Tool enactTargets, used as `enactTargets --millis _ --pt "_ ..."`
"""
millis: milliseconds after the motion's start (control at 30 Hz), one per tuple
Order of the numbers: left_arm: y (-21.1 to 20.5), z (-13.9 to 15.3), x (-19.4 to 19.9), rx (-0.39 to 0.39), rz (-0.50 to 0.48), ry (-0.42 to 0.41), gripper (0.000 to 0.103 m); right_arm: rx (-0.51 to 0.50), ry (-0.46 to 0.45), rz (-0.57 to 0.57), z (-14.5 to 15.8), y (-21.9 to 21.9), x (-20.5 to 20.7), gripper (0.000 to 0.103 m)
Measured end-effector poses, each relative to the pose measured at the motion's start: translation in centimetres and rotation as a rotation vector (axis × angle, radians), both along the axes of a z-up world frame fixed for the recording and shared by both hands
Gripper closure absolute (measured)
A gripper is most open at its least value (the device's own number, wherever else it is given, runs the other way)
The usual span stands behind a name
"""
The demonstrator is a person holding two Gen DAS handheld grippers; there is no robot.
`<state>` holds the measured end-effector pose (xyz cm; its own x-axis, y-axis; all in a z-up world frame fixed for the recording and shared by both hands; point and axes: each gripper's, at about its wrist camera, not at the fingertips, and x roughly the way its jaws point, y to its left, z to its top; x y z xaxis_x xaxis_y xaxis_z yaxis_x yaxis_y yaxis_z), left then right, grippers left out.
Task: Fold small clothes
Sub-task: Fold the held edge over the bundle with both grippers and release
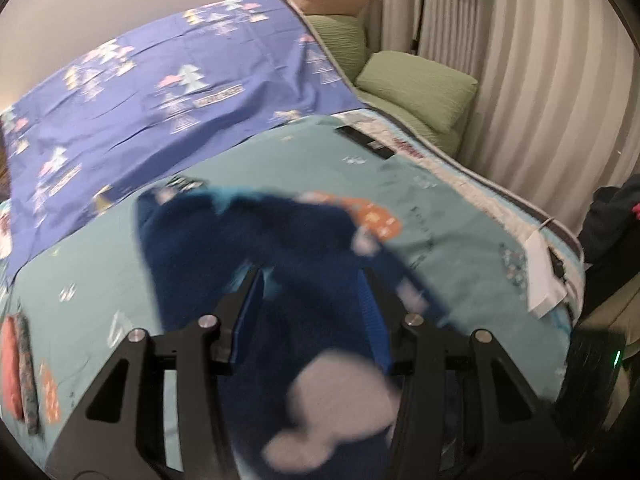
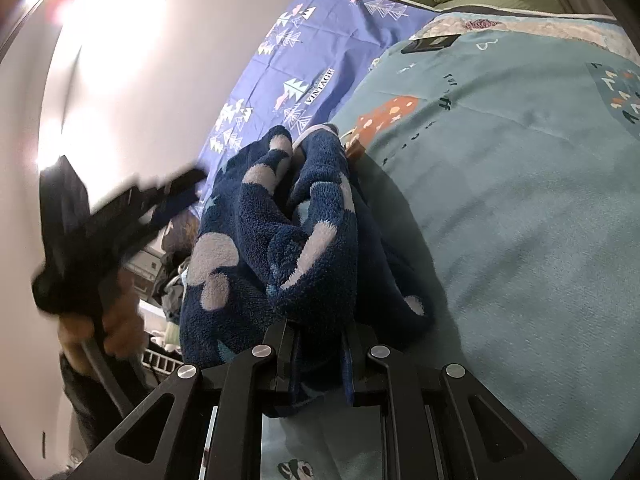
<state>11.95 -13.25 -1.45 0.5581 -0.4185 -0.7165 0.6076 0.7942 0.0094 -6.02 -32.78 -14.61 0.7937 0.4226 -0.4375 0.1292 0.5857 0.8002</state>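
A navy fleece garment with pale blotches lies bunched on the teal blanket. In the left wrist view my left gripper hovers over it with jaws apart, and the fabric below looks blurred and loose. The right wrist view shows that same left gripper, blurred and held by a hand, just left of the garment. My right gripper is shut on a thick fold of the fleece at its near edge.
A purple patterned sheet covers the far side of the bed. Green pillows and curtains stand behind. A black remote lies on the blanket, white paper at the right edge, folded clothes at the left.
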Motion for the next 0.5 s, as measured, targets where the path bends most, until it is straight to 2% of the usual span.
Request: enactTargets --millis 100,167,233,367,433,500 --pt "2.4 -1.4 -1.3 -0.002 0.008 0.004 0.069 -0.009 0.011 0.004 0.1 -0.2 0.2 0.087" --pt "3.0 -2.1 -2.2 -0.001 -0.006 -0.001 0.082 -0.061 0.026 0.011 0.6 0.0 0.3 0.082" --pt "3.2 -3.0 -3.2 0.02 -0.027 -0.024 0.088 -0.116 0.034 0.009 1.4 0.2 0.2 0.078" --pt "2.2 -4.7 -3.5 0.075 -0.032 -0.039 0.091 -0.209 0.034 -0.056 3.7 -0.4 -0.7 0.072" --pt "1.7 -4.9 -3.7 0.071 -0.042 -0.039 0.093 -0.243 0.013 -0.087 5.0 -0.7 -1.4 0.072" --pt "1.5 -5.0 -3.8 0.076 -0.048 -0.048 0.093 -0.334 -0.021 -0.12 6.8 -0.5 -1.9 0.072"
